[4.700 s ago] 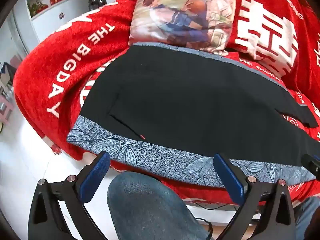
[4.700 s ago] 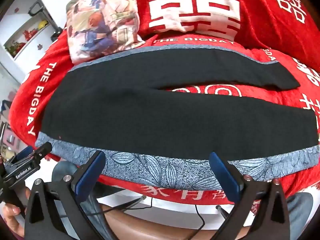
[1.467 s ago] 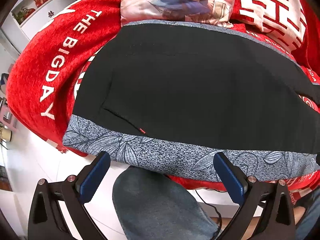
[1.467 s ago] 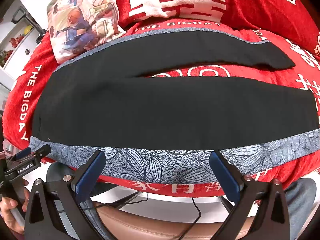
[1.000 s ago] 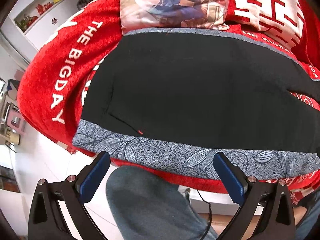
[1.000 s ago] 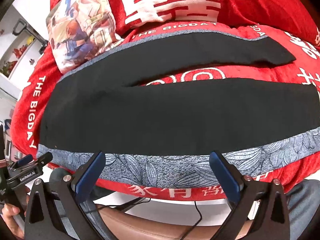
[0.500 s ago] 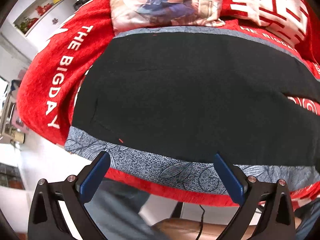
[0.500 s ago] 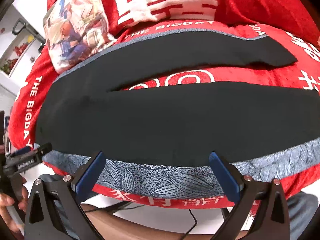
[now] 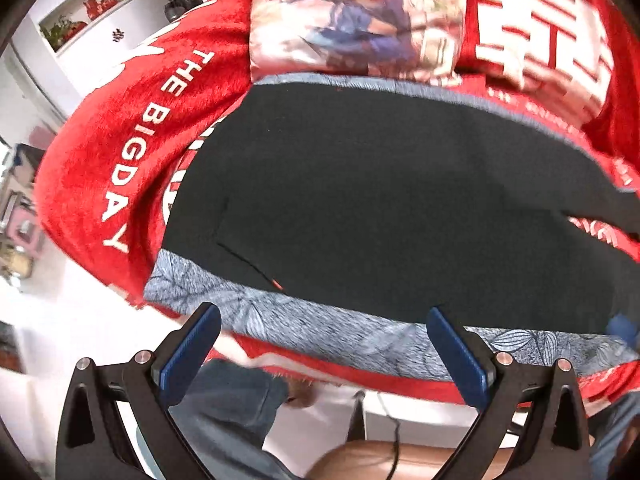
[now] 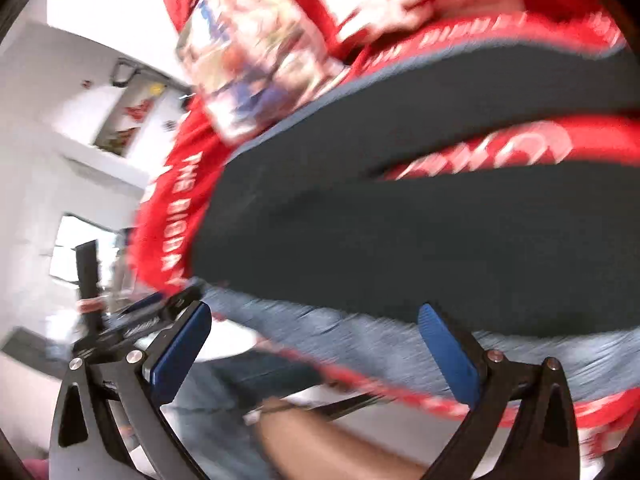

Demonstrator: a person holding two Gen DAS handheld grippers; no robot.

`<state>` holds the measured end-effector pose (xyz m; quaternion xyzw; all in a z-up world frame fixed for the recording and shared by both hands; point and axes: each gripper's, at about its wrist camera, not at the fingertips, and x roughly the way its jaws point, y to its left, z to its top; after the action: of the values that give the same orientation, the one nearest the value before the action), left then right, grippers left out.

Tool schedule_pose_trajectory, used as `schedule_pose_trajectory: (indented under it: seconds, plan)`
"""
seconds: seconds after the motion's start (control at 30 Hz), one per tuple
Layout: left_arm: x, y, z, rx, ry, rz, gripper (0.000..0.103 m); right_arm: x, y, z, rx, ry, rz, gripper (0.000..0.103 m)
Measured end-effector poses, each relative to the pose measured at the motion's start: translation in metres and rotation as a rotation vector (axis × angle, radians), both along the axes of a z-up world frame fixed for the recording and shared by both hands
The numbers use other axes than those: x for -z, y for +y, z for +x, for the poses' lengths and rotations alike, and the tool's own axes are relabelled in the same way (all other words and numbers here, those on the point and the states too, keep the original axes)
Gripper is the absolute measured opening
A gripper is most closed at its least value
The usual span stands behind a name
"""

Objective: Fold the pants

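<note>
Black pants (image 9: pixel 380 192) with a grey leaf-print side stripe (image 9: pixel 320 320) lie spread flat on a red blanket (image 9: pixel 132 148), waist end at the left. Their two legs part toward the right, red blanket showing between them. My left gripper (image 9: pixel 320 348) hangs open just off the near striped edge by the waist, holding nothing. In the blurred right wrist view the same pants (image 10: pixel 420 240) fill the middle. My right gripper (image 10: pixel 314 348) is open over the striped edge (image 10: pixel 340 332), empty. The left gripper's tip (image 10: pixel 148 316) shows at the left there.
A picture-print pillow (image 9: pixel 352 20) and a red cushion with white characters (image 9: pixel 540 40) lie behind the pants. White shelves (image 9: pixel 100 12) stand at the far left. A person's jeans-clad leg (image 9: pixel 232 412) and a brown seat (image 9: pixel 400 460) are below the blanket's edge.
The right gripper has swung sharply left toward the waist end, blurring its view. The left gripper's view shifted slightly, and the pants lie as before.
</note>
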<state>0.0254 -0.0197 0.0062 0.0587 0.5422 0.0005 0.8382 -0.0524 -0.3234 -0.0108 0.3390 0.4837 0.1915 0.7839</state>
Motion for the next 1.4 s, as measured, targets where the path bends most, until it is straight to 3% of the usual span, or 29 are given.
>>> schedule_pose_trajectory:
  seconds: [0.17, 0.37, 0.43, 0.6, 0.77, 0.83, 0.93, 0.97, 1.03, 1.07, 1.13, 1.4]
  plan:
    - [0.031, 0.055, 0.003, -0.016, 0.034, -0.125, 0.103, 0.037, 0.032, 0.000, -0.028, 0.127, 0.115, 0.103]
    - [0.078, 0.134, 0.002, -0.189, 0.068, -0.409, 0.103, 0.057, 0.064, 0.006, -0.129, 0.148, 0.179, 0.102]
    - [0.093, 0.145, 0.003, -0.225, 0.086, -0.459, 0.103, 0.070, 0.075, 0.007, -0.171, 0.194, 0.205, 0.100]
    - [0.114, 0.136, 0.016, -0.221, 0.097, -0.548, 0.103, 0.095, 0.083, 0.010, -0.197, 0.266, 0.140, 0.092]
    - [0.105, 0.121, 0.025, -0.190, 0.056, -0.588, 0.101, 0.082, 0.060, 0.007, -0.109, 0.153, 0.160, 0.090]
    - [0.104, 0.118, 0.029, -0.185, 0.051, -0.583, 0.085, 0.082, 0.055, 0.009, -0.083, 0.140, 0.176, 0.090]
    - [0.105, 0.113, 0.035, -0.186, 0.060, -0.572, 0.068, 0.092, 0.059, 0.011, -0.081, 0.165, 0.208, 0.084]
    - [0.102, 0.112, 0.035, -0.187, 0.046, -0.570, 0.064, 0.092, 0.059, 0.011, -0.078, 0.163, 0.205, 0.077]
    - [0.096, 0.109, 0.034, -0.172, 0.025, -0.557, 0.044, 0.093, 0.058, 0.013, -0.056, 0.181, 0.173, 0.046]
    - [0.091, 0.107, 0.034, -0.168, 0.012, -0.540, 0.039, 0.092, 0.053, 0.013, -0.043, 0.193, 0.151, 0.013]
    - [0.080, 0.106, 0.034, -0.172, -0.006, -0.498, 0.028, 0.093, 0.046, 0.013, -0.011, 0.202, 0.156, 0.009]
    - [0.017, 0.108, 0.041, -0.160, -0.108, -0.485, 0.028, 0.012, 0.038, 0.031, -0.075, -0.036, 0.029, 0.009]
